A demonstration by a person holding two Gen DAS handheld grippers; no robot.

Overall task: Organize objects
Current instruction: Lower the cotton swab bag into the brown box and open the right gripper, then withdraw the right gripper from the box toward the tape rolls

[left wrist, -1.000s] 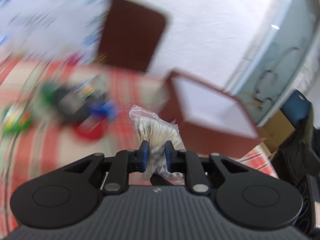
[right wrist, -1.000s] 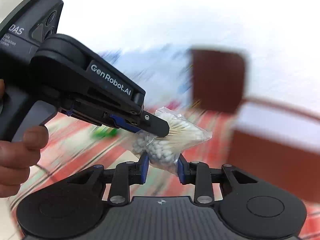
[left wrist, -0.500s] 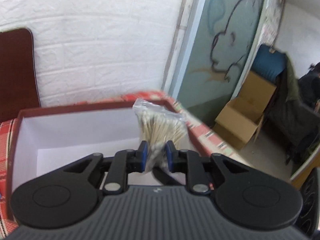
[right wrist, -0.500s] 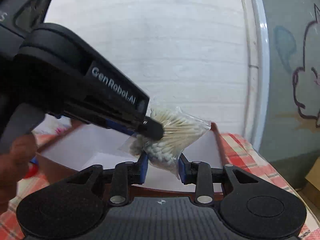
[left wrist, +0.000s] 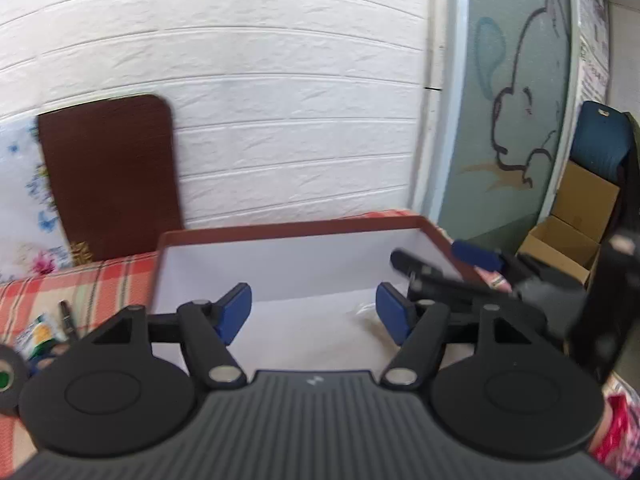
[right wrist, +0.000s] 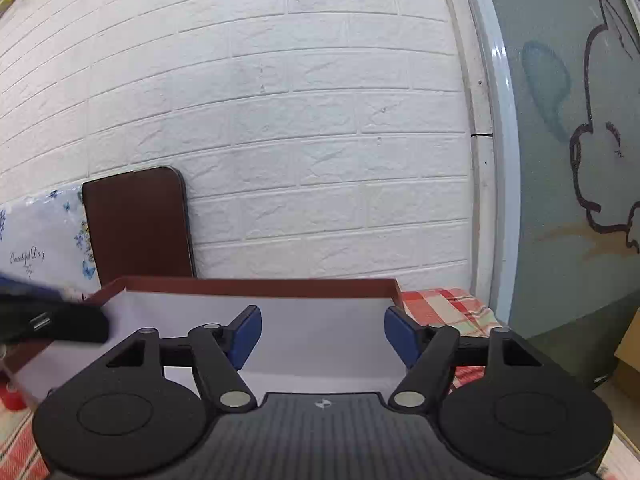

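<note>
A brown box [left wrist: 304, 229] with a white inside stands on the red checked cloth; it also shows in the right wrist view [right wrist: 256, 286]. My left gripper [left wrist: 314, 316] is open and empty over the box. My right gripper [right wrist: 322, 338] is open and empty over the box too; its fingers [left wrist: 476, 258] show at the right of the left wrist view. A bit of clear plastic [left wrist: 362, 310] from the cotton swab bag shows inside the box, mostly hidden by my left gripper.
The brown box lid [left wrist: 108, 176] leans on the white brick wall, beside a flowered board [right wrist: 40, 252]. Small items [left wrist: 40, 334] and a tape roll [left wrist: 8, 376] lie left of the box. A red roll [right wrist: 10, 396] sits by it. Cardboard boxes [left wrist: 568, 240] stand on the floor right.
Both grippers opened and let go of the cotton swab bag, which has dropped into the box. Both views have drawn back a little.
</note>
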